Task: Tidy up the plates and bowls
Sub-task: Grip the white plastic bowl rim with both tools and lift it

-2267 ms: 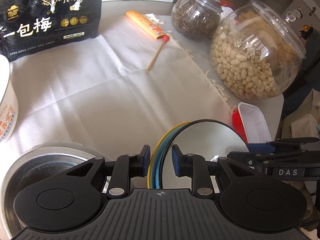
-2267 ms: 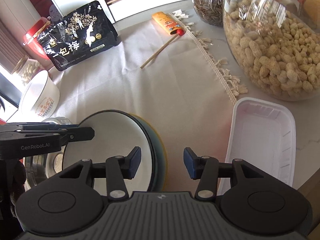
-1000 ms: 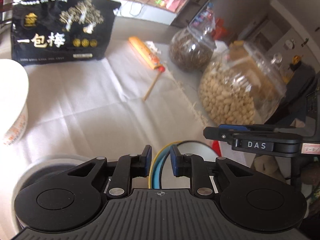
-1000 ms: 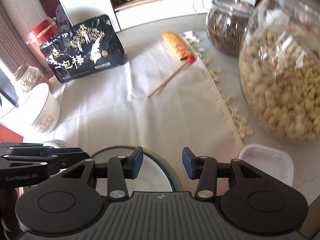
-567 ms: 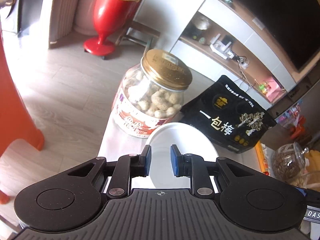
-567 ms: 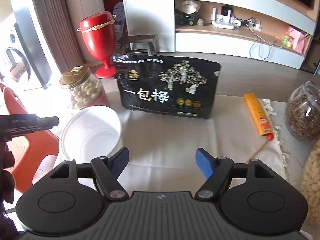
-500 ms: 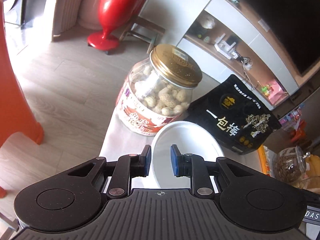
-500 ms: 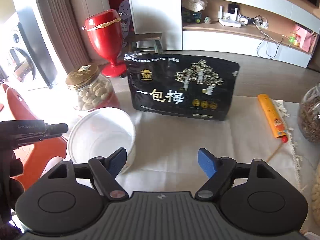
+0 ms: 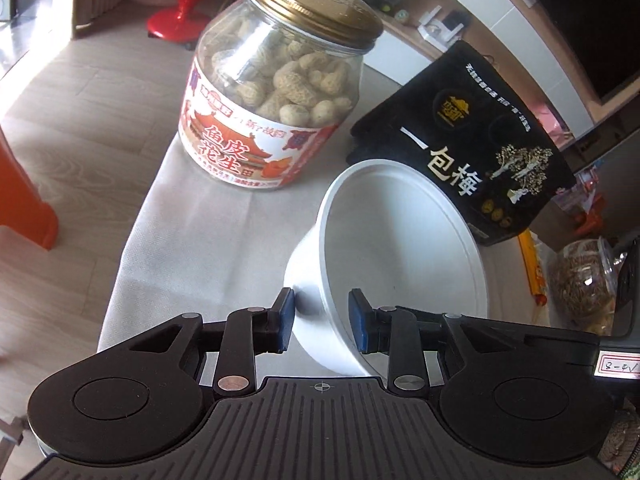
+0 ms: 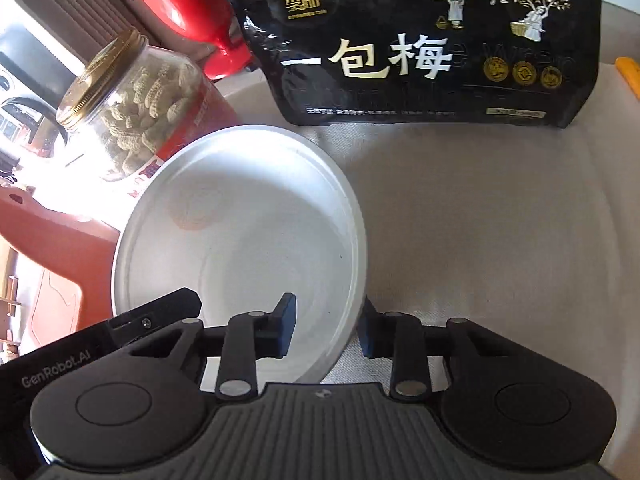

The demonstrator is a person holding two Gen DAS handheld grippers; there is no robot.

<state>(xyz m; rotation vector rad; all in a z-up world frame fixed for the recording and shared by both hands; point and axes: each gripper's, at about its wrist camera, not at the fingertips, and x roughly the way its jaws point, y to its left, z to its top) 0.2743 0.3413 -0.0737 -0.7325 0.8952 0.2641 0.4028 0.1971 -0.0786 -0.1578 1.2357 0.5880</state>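
Observation:
A white bowl (image 9: 400, 248) stands on the white tablecloth, also in the right wrist view (image 10: 240, 240). My left gripper (image 9: 322, 316) is open and straddles the bowl's near-left rim, one pad outside the wall and one inside. My right gripper (image 10: 326, 330) is open and straddles the bowl's right rim, its left pad inside the bowl and its right pad outside. Neither gripper's pads press the wall. The plates seen earlier are out of view.
A gold-lidded jar of peanuts (image 9: 276, 92) stands just behind the bowl at the table's left edge (image 10: 132, 108). A black snack bag (image 9: 472, 152) stands behind it (image 10: 432, 40). A glass jar (image 9: 584, 280) and an orange packet (image 9: 530, 264) lie right.
Both grippers left the plate stack and moved to the white bowl. The left gripper opened wider around its rim. The right gripper narrowed and moved down over the opposite rim.

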